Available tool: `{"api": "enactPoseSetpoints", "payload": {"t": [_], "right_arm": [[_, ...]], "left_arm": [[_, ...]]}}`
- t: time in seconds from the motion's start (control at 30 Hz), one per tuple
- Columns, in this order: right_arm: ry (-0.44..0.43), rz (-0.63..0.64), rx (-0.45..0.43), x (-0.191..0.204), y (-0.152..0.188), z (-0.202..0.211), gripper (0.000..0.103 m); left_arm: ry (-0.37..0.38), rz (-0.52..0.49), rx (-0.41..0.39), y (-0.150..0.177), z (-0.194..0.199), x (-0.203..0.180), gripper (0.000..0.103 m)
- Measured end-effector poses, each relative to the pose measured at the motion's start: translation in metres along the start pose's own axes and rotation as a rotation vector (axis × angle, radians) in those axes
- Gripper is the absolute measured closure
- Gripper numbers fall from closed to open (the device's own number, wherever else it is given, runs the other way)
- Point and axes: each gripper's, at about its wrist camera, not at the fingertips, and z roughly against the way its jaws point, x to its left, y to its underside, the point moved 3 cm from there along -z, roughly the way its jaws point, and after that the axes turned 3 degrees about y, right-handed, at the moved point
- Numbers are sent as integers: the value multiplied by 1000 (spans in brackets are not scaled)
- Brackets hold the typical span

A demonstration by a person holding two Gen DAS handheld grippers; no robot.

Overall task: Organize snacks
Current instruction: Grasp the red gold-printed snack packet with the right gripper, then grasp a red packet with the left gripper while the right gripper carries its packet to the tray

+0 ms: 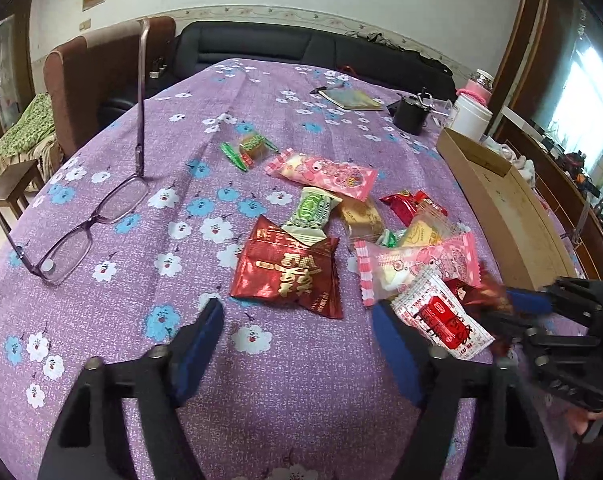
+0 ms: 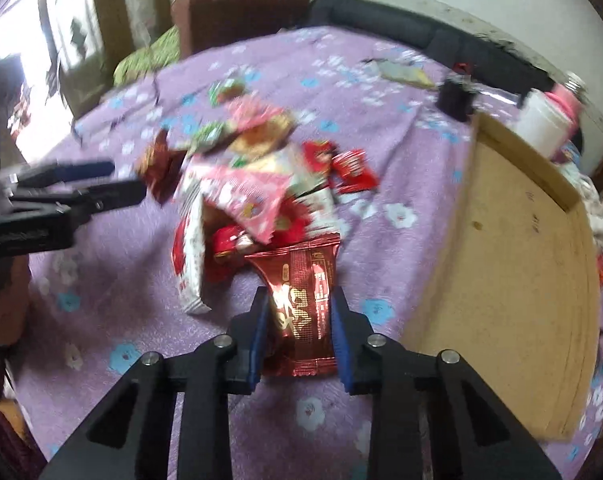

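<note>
Several wrapped snacks lie in a loose pile (image 1: pixel 381 232) on the purple flowered tablecloth (image 1: pixel 173 152). My left gripper (image 1: pixel 297 320) is open and empty, just in front of a red foil packet (image 1: pixel 287 268). My right gripper (image 2: pixel 301 312) is shut on a second red foil packet (image 2: pixel 305 300), at the near edge of the pile (image 2: pixel 253 184). In the left wrist view the right gripper (image 1: pixel 517 308) comes in from the right with the blurred red packet (image 1: pixel 489 292) in it. In the right wrist view the left gripper (image 2: pixel 113 182) shows at the left.
An open cardboard box (image 1: pixel 501 200) (image 2: pixel 513 240) stands at the table's right edge. Purple glasses (image 1: pixel 81 232) lie at the left. A black cup (image 1: pixel 411 116), a white jar (image 1: pixel 471 114) and a booklet (image 1: pixel 351 98) stand at the back. A brown chair (image 1: pixel 101 72) and dark sofa (image 1: pixel 301 44) are behind.
</note>
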Motion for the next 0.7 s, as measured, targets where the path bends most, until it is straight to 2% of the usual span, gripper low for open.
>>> {"api": "enactPoseSetpoints", "payload": {"t": [0.2,0.43,0.5,0.53,0.57,0.6,0.67,0.7], "right_arm": [[-54,-160,-113,-29,-5,31,75],[-108,-199,-168,-25,-20,38,75],[-118,-204,-167,-22,-22,38,75],[-118,-211,-170,-22,-24,39,75],[-121,-213,-172,-23,-25,39,75],[-125,-216,-174,-23,-26,40,75],[-123,-225,-186,-25,-31,44,75],[-122,-228,-194,-27,-33,47,75]], "left_arm": [[-18,19,-9,-4,-1,6,27],[-153,-64,-1,-19,-16,1,24],[-170,-87,5,-24,-23,-1,24],[-177,-95,3,-25,-26,-1,31],[-192,-105,7,-27,-31,-2,46],[-204,-106,22,-27,-37,-1,54],[-199,-102,8,-28,-37,-2,64],[-198,-106,4,-28,-35,-2,64]]}}
